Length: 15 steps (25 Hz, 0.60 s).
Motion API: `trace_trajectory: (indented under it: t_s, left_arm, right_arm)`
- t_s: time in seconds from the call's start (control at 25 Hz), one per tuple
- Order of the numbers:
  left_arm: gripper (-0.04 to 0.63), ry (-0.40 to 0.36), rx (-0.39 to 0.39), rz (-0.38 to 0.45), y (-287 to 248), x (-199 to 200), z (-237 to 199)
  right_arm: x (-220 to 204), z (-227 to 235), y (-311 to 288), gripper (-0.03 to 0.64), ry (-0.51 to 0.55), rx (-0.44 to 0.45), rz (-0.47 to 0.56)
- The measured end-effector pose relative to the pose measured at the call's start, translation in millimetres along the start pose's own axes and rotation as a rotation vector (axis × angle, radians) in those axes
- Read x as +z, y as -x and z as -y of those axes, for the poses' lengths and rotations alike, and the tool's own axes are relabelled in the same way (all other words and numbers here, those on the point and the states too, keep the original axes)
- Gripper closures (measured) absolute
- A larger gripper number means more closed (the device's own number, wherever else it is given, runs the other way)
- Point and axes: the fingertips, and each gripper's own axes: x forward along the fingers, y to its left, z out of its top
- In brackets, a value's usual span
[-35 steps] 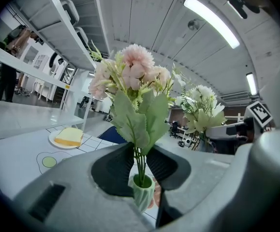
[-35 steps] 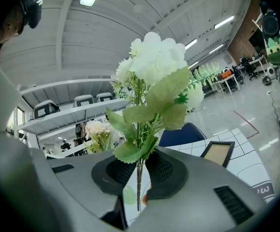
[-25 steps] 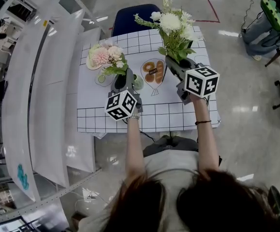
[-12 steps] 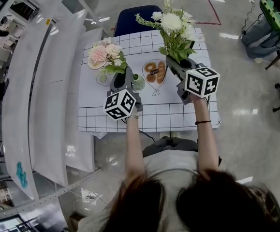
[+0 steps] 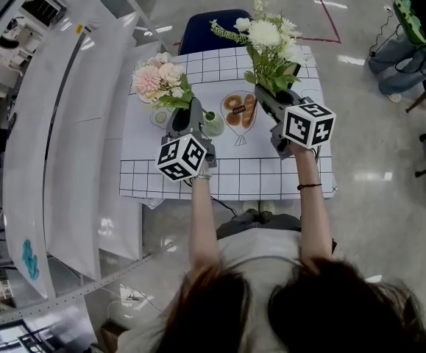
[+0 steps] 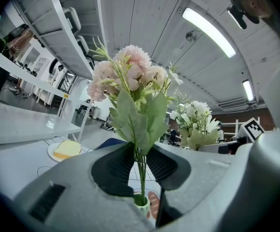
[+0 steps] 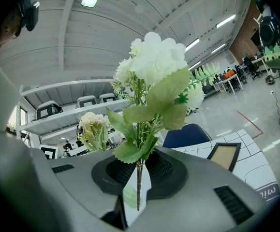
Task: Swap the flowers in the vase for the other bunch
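My left gripper (image 5: 185, 116) is shut on the stems of a pink bunch (image 5: 159, 79), which stands upright over the table's left half. In the left gripper view the ribbed pads (image 6: 118, 168) pinch the green stems below the pink bunch (image 6: 130, 81). The stem ends reach down to the mouth of a small green vase (image 6: 141, 205); whether they are still inside it I cannot tell. That vase (image 5: 213, 124) stands just right of the left gripper. My right gripper (image 5: 271, 98) is shut on a white bunch (image 5: 270, 35), held upright in the air. Its stem end hangs free below the jaws of the right gripper (image 7: 139, 170).
The table (image 5: 227, 175) has a white cloth with a grid border and a printed bread picture (image 5: 238, 109). A plate with a yellow slice (image 6: 67, 149) sits at the far left. A small picture frame (image 7: 229, 156) stands at the right. A blue chair (image 5: 213, 28) is behind the table.
My left gripper has risen with the pink bunch, drawing the stems up from the green vase. The right gripper and white bunch have stayed where they were.
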Motion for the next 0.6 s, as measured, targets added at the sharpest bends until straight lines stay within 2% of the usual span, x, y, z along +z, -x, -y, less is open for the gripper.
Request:
trace_trajectory:
  t_s: [0.6]
  left_arm:
    - [0.511, 0.009, 0.000, 0.061, 7, 24, -1]
  right_arm:
    - [1, -6, -5, 0.563, 0.002, 0.014, 0.001]
